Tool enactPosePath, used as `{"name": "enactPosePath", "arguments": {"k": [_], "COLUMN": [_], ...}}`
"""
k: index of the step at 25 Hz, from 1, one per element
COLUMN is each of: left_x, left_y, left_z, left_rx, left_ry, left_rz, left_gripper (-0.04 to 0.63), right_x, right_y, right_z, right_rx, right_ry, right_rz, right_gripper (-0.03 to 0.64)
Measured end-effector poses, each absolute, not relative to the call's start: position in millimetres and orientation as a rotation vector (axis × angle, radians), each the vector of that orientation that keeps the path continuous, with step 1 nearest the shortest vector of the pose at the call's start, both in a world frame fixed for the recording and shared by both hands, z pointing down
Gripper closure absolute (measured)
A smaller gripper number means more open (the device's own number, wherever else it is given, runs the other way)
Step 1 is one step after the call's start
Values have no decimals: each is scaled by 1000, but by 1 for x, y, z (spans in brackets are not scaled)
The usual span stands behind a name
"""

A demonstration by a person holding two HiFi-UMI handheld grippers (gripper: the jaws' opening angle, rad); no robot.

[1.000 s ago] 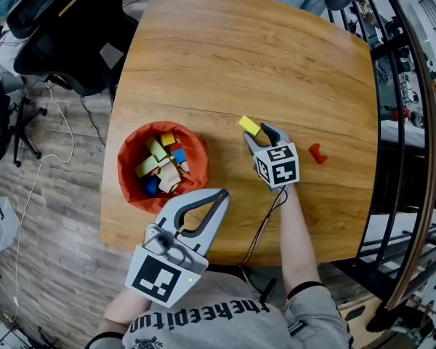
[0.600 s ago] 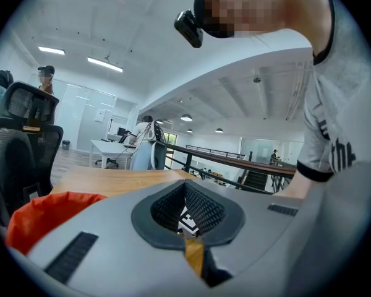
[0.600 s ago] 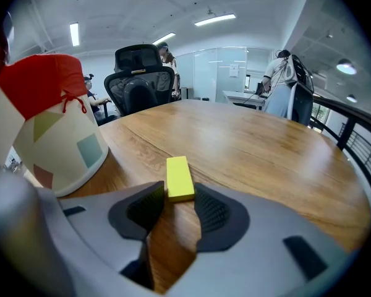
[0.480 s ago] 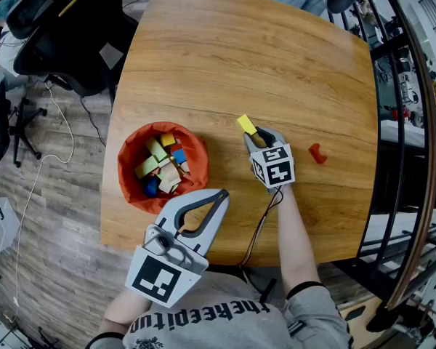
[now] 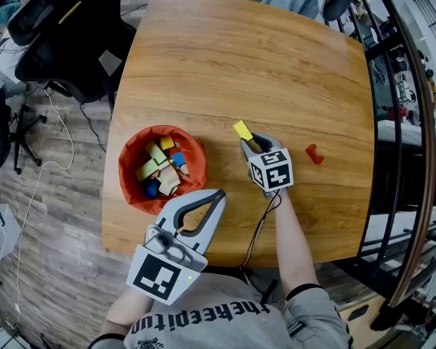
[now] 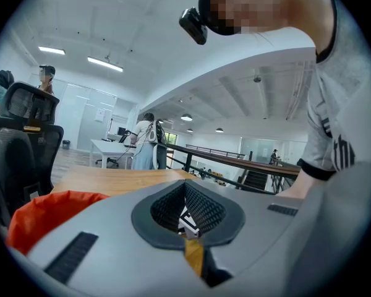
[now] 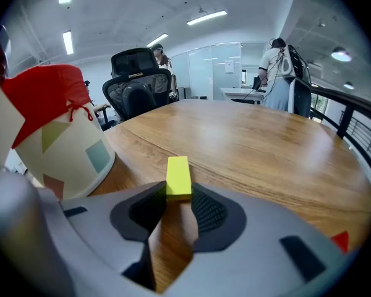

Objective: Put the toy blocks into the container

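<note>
While the left gripper (image 5: 219, 193) sits jaws-together, the right gripper (image 5: 248, 138) pinches one yellow block (image 5: 242, 130) — one red block (image 5: 315, 154) apart.

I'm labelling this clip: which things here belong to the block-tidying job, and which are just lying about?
Job:
yellow block, clamped in the right gripper
red block, loose on the table
orange container, holding blocks
left gripper, shut

Lying about:
black office chair
railing beyond the table
</note>
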State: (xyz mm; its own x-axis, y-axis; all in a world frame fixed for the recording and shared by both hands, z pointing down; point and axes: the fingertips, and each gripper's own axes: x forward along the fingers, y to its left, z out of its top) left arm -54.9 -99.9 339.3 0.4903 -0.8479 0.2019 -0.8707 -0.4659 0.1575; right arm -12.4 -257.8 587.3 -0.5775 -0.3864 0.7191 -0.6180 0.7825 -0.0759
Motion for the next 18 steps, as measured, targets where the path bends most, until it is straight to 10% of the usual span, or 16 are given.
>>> {"name": "enactPosePath", "arguments": {"k": [18], "left_x": [-56], "left_y": [-93], "left_z": [338], "left_rx": [2484], "left_ry": [-1463], "left_rz": [77], "left_gripper": [581], "right_x": [-21], "right_y": [-214], "right_z": [504], "right_rx": [766], "right_ry": [-2462], "right_rz": [422], "right_gripper": [485]}}
